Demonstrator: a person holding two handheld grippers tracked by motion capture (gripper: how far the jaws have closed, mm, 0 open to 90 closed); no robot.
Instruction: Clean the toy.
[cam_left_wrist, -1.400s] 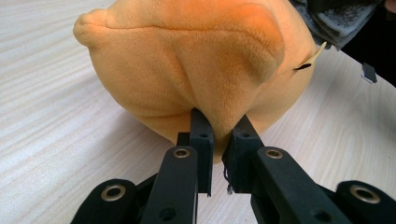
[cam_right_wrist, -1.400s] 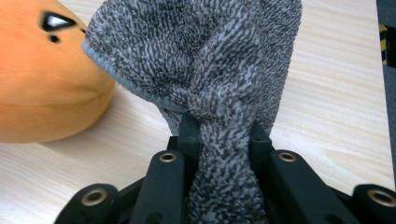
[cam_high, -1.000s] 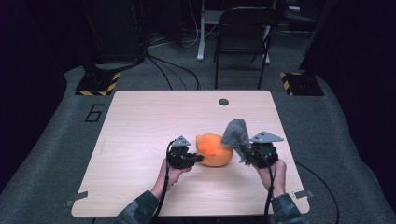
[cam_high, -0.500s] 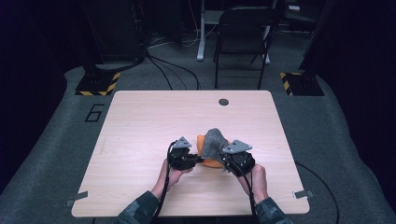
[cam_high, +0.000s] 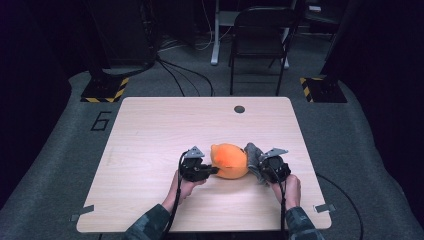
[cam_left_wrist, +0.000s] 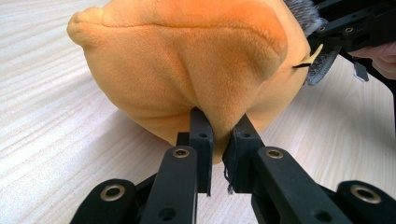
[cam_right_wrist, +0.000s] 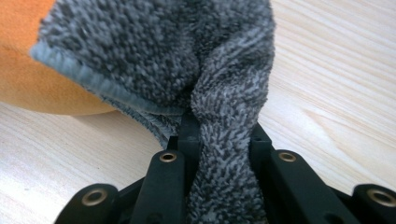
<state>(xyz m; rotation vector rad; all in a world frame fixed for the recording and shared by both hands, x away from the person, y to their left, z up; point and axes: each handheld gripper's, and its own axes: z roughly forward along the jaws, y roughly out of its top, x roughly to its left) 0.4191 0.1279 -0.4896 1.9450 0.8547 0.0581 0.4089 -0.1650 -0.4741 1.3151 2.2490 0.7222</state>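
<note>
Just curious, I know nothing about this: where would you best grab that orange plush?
By a pinch of loose fabric low on its near side, as the left gripper does. The plush is rounded, too bulky to span, but its soft skin folds between the jaws.

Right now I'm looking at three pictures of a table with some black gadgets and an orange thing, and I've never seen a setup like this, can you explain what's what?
There is no machine here. A person sits at a wooden table and holds a pair of black tongs in each hand. One picture comes from a camera above the table, looking down. The other two come from small cameras riding on the tongs, looking along their jaws.

On the table lies an orange plush. The left tongs are shut on a fold of it, seen close in the left gripper view. The right tongs are shut on a grey towel, which is bunched between the jaws right beside the plush. A small dark round spot sits near the table's far edge; a chair stands beyond it.
</note>
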